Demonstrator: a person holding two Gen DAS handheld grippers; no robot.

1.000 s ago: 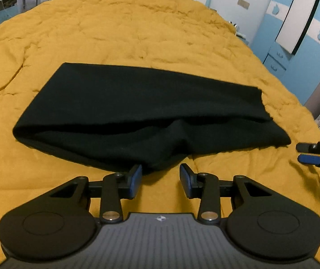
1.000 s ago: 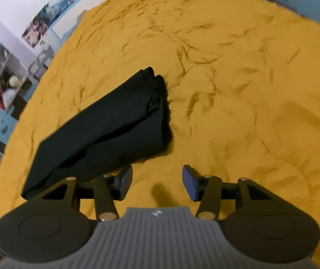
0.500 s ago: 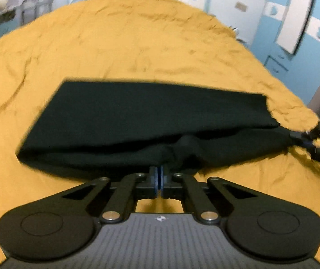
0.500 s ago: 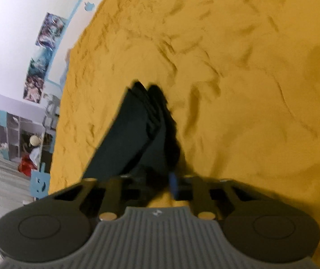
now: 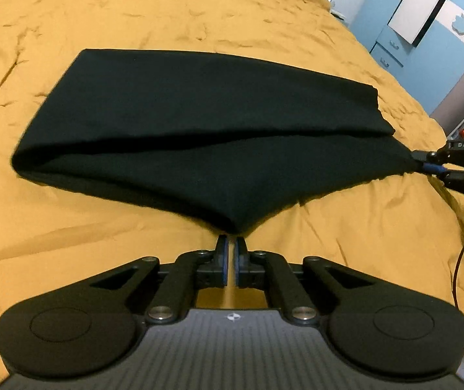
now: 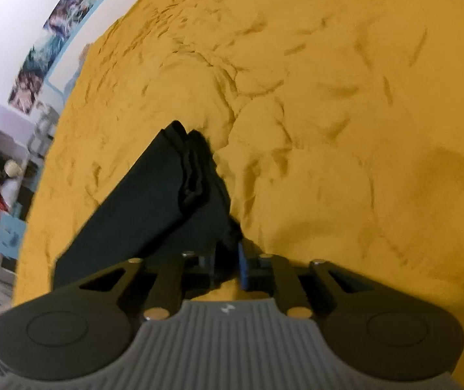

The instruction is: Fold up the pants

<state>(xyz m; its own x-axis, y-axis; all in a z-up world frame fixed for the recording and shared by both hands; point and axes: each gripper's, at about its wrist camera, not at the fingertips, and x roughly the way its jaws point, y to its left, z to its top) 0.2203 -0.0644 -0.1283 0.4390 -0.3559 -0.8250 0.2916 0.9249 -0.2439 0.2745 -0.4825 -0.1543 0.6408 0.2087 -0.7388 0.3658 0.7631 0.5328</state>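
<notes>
Yellow-orange bedding (image 5: 232,16), full of small wrinkles, is spread over the whole bed, and blue cupboards (image 5: 443,48) are seen at the side. Black pants (image 5: 199,123), folded long, are laid across the middle of it. The near edge of the pants is pinched by the left gripper (image 5: 231,247), with its fingers nearly together. One end of the pants is squeezed by the right gripper (image 6: 228,253), with cloth bunched between its closed fingers.
</notes>
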